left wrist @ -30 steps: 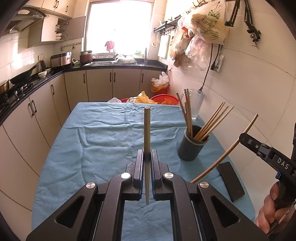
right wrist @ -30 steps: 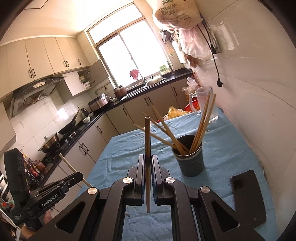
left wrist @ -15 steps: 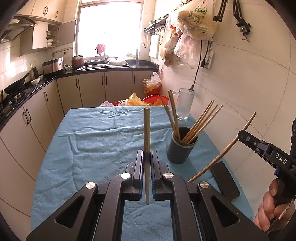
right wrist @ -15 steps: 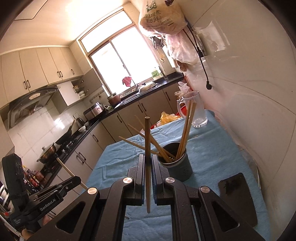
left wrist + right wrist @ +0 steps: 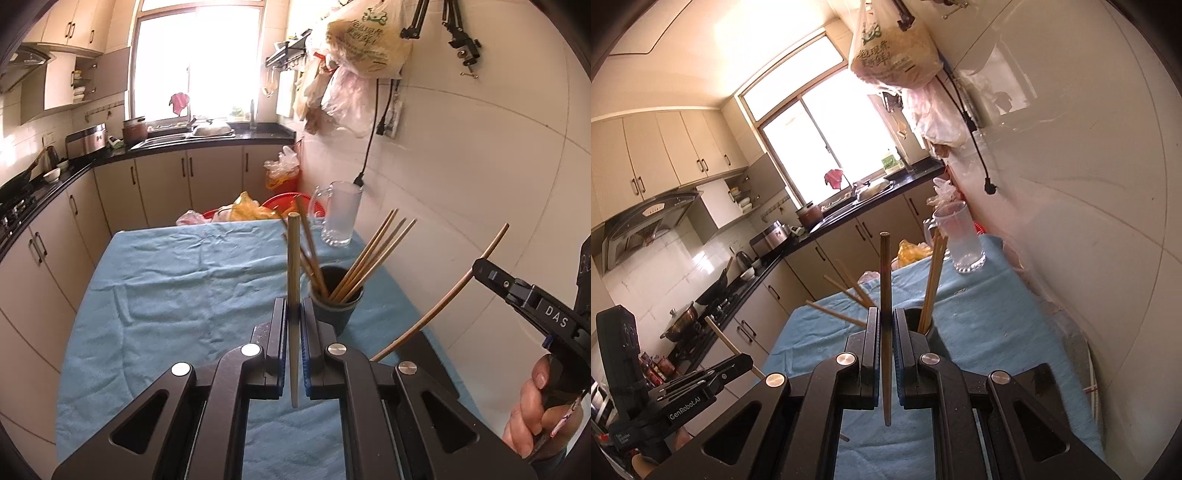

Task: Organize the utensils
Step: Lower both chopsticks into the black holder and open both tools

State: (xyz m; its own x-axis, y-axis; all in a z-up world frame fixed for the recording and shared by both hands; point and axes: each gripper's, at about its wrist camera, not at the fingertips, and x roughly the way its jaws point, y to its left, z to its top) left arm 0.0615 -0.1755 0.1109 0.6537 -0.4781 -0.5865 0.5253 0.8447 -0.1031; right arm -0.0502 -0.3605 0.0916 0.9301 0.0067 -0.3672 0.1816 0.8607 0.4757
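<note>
My left gripper (image 5: pixel 294 314) is shut on a wooden chopstick (image 5: pixel 293 258) that stands upright between its pads. Just right of it on the blue cloth sits a dark holder cup (image 5: pixel 338 310) with several chopsticks leaning out. My right gripper (image 5: pixel 885 325) is likewise shut on a chopstick (image 5: pixel 885 280), and the same cup (image 5: pixel 929 332) stands close behind its right finger. In the left wrist view the right gripper (image 5: pixel 480 264) comes in from the right edge with its chopstick (image 5: pixel 443 306) slanting. The left gripper (image 5: pixel 738 360) shows at lower left in the right wrist view.
A glass mug (image 5: pixel 341 214) stands at the table's far right corner by the tiled wall. A black phone (image 5: pixel 1045 384) lies on the cloth near the right edge. Red bins (image 5: pixel 291 203) and bags sit beyond the table (image 5: pixel 166 295). Cabinets run along the left.
Both grippers have moved toward the holder cup with their chopsticks; the cup has shifted left in both views and now sits right beside each gripper's fingers. Both stay shut.
</note>
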